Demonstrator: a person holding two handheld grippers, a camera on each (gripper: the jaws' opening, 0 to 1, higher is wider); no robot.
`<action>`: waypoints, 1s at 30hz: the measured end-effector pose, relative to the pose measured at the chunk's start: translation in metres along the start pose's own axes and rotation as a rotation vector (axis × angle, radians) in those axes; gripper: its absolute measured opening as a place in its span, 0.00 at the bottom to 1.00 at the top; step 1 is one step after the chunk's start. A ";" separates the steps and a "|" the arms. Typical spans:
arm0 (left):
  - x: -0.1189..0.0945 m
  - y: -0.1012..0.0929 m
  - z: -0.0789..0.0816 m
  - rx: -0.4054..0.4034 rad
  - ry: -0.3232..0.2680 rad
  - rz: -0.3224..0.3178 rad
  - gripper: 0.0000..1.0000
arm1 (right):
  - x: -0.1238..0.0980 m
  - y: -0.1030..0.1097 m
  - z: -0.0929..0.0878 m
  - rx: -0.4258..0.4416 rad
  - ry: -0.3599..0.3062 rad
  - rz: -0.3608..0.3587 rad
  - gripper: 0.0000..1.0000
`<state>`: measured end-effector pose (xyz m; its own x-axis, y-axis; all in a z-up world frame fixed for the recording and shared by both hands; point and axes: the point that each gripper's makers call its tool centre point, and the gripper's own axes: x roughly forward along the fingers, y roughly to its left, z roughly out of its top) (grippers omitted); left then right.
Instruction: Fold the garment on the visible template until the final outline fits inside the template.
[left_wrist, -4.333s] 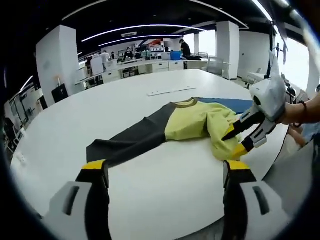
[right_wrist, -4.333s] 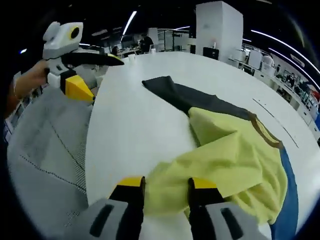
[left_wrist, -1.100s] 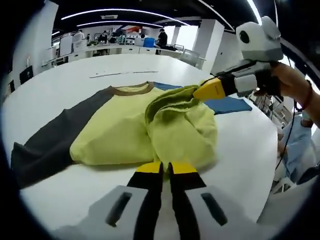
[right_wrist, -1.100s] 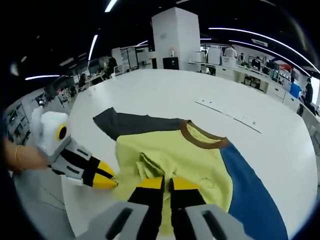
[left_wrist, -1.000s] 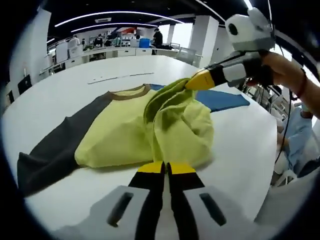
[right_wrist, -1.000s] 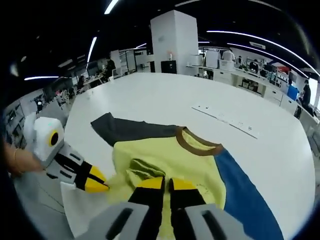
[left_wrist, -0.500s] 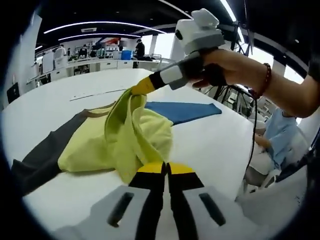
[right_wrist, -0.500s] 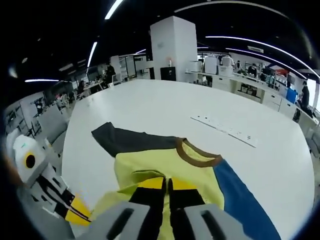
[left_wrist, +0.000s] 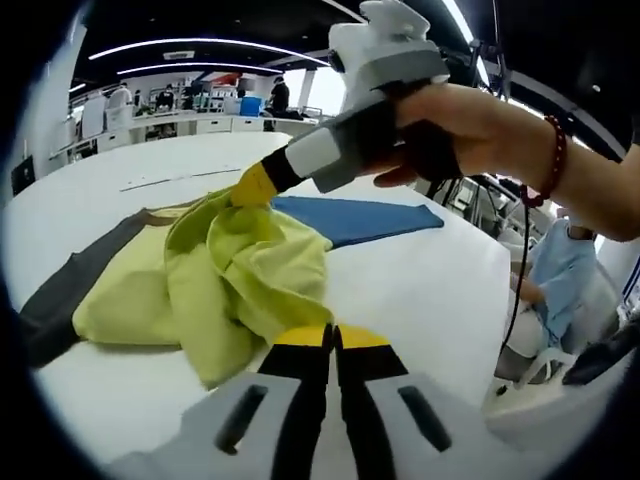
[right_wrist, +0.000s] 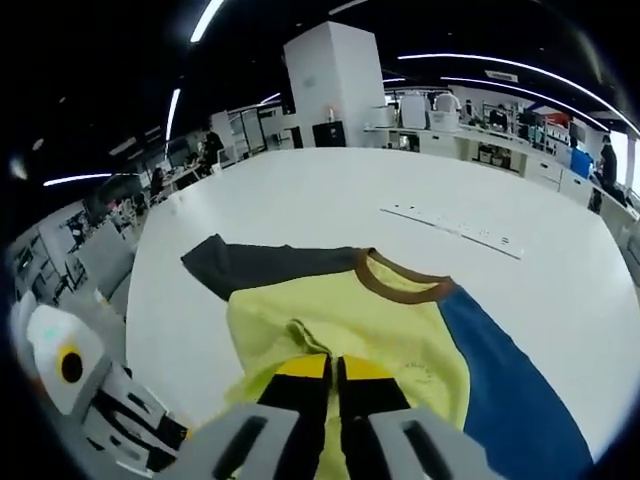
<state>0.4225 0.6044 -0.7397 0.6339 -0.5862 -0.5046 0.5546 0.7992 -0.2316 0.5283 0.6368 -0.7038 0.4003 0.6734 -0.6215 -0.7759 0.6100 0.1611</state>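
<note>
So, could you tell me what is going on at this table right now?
A person holding a gripper in each hand is folding a shirt with a yellow body, a dark sleeve and a blue sleeve on a white table. The left gripper and the right gripper are both shut on the yellow hem, which is lifted off the table and bunched over the body. Both sleeves lie flat, spread out to the sides.

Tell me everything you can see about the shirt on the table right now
The shirt is soft knit fabric: yellow-green body, brown ribbed collar, one dark grey sleeve, one blue sleeve. It lies on the white table, sleeves spread flat. Its hem is lifted and bunched, pinched by the left gripper and right gripper, both shut.
</note>
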 end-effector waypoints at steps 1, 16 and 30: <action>0.003 0.001 -0.003 -0.003 0.011 0.001 0.00 | 0.002 0.000 -0.001 0.003 0.002 0.003 0.00; -0.002 -0.006 -0.004 0.099 0.026 -0.040 0.18 | 0.007 0.001 -0.020 0.041 0.042 0.005 0.14; -0.050 0.017 0.012 0.131 -0.006 0.021 0.38 | -0.035 0.006 -0.021 0.071 0.004 -0.039 0.34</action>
<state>0.4068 0.6452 -0.7082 0.6490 -0.5704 -0.5035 0.6067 0.7873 -0.1100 0.4996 0.6078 -0.6972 0.4275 0.6466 -0.6318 -0.7231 0.6640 0.1903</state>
